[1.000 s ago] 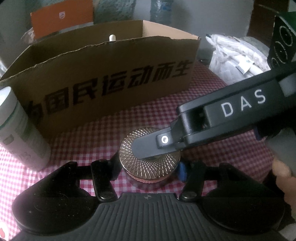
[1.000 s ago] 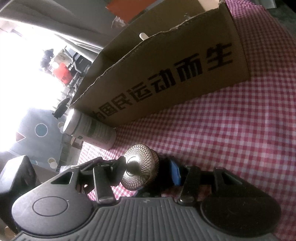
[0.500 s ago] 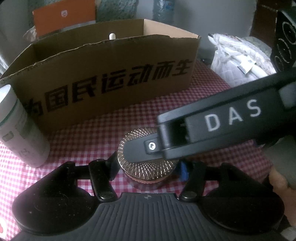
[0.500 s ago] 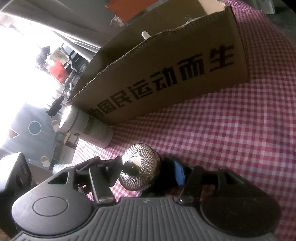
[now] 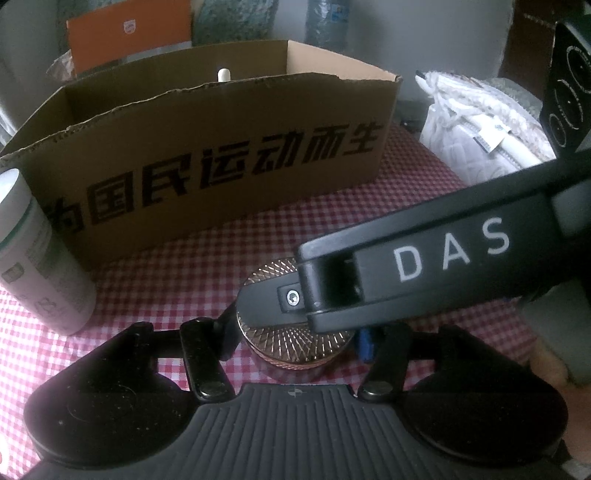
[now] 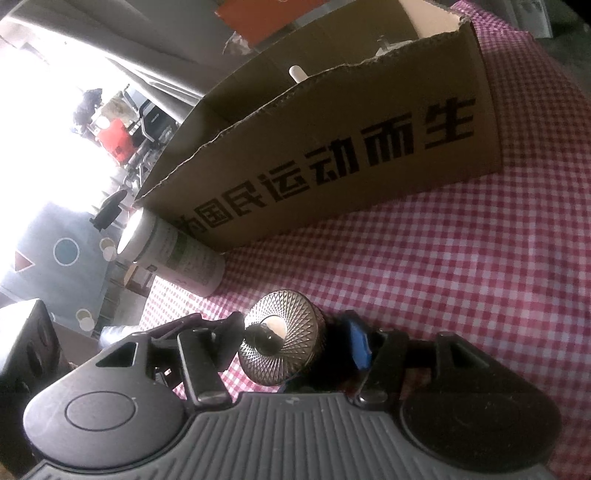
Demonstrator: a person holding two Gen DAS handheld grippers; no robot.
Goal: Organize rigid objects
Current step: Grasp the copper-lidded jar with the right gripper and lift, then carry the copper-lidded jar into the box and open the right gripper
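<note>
- Gripping the round jar [image 5: 295, 341] at frame bottom centre, the left gripper [image 5: 293, 338] clamps its sidewall.
- The right gripper [image 6: 291, 347] brackets the textured lid [image 6: 284, 343]; contact cannot be confirmed.
- The jar looks rigid, probably slippery; hold the sides.

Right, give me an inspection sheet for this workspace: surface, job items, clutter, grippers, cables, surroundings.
Surface: checked cloth, red and white.
Job's things: jar with patterned metal lid, upright; white bottle standing beside the cardboard box; a white tip pokes up inside the box.
Clutter: white bundle; orange carton behind the box.
Grippers: left hand-held gripper closed on the jar's sides; right hand-held gripper has one finger across the lid, grip unclear.
Cables: nothing seen.
Surroundings: bright floor, patterned rug.
</note>
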